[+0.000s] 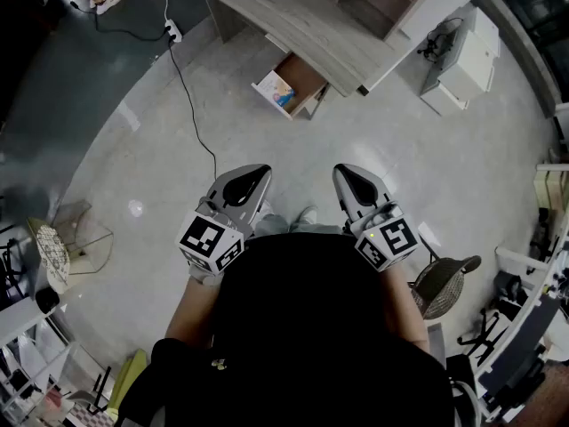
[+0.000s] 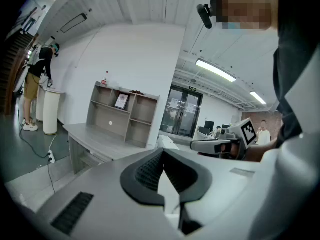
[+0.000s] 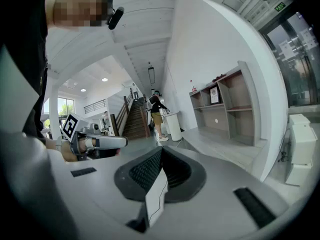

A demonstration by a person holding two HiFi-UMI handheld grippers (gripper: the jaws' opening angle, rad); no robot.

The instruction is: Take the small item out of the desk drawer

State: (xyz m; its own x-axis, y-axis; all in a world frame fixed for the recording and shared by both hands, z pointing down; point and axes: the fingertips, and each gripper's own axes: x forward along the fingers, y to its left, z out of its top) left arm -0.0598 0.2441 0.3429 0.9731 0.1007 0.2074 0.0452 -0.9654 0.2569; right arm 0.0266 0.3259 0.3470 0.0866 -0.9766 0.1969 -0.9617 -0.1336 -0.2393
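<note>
Both grippers hang close to the body, well apart from the bench [image 1: 293, 25]. The left gripper [image 1: 253, 181] and right gripper [image 1: 348, 181] each have their jaws pressed together with nothing between them. The drawer [image 1: 300, 76] stands pulled out below the bench edge, and the small colourful item [image 1: 282, 93] lies inside near its front. Shut jaws would likely shove the item deeper instead of gripping it. The cable [image 1: 191, 105] across the floor could catch a foot on the approach, and a steep reach might knock the bench edge.
</note>
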